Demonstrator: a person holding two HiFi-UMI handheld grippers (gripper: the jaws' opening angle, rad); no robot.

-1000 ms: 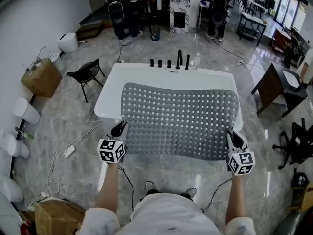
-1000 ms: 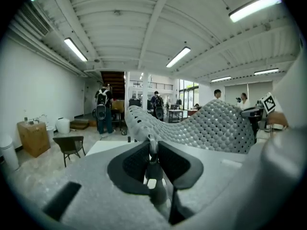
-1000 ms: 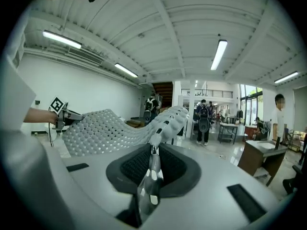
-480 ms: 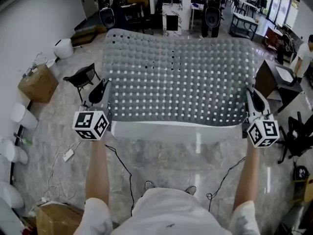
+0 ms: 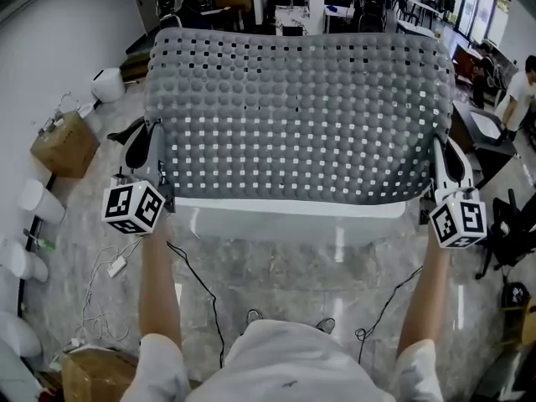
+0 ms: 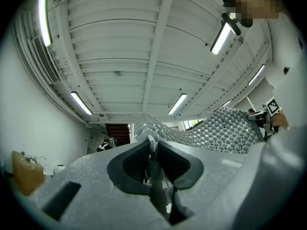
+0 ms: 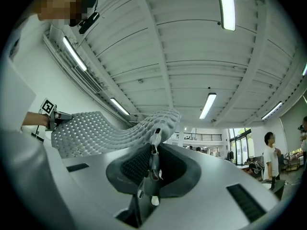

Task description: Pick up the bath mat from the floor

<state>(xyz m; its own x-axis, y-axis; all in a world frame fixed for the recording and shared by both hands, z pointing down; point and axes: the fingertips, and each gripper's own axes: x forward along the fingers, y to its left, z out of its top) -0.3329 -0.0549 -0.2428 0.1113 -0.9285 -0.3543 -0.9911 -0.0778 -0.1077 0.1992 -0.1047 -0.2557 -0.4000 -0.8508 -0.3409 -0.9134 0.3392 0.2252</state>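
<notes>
1. Grey rubber, studded and pierced with square holes: in the head view the bath mat (image 5: 293, 115) is held up in the air, spread wide in front of the person. It is well clear of the marble floor (image 5: 293, 279) and hides most of the white bathtub (image 5: 285, 218) behind it. The left gripper (image 5: 144, 145) has the near left corner and the right gripper (image 5: 446, 159) the near right corner, with both arms stretched forward.
2. In the left gripper view, the jaws of the left gripper (image 6: 151, 145) stand almost together, pinching a thin fold of the mat's edge between the pads. The rest of the mat (image 6: 220, 128) arches away to the right under the ceiling (image 6: 144, 47).
3. In the right gripper view it is much the same. The right gripper (image 7: 154, 145) has its pads pressed onto the mat's edge, and the mat (image 7: 96, 126) sweeps off to the left towards the other hand.
4. The lift itself looks done — no part of the mat that shows touches the floor, though its far edge curls out of sight. What seems left is only to keep both pinches firm, since the floppy sheet could slip from such a narrow bite
</notes>
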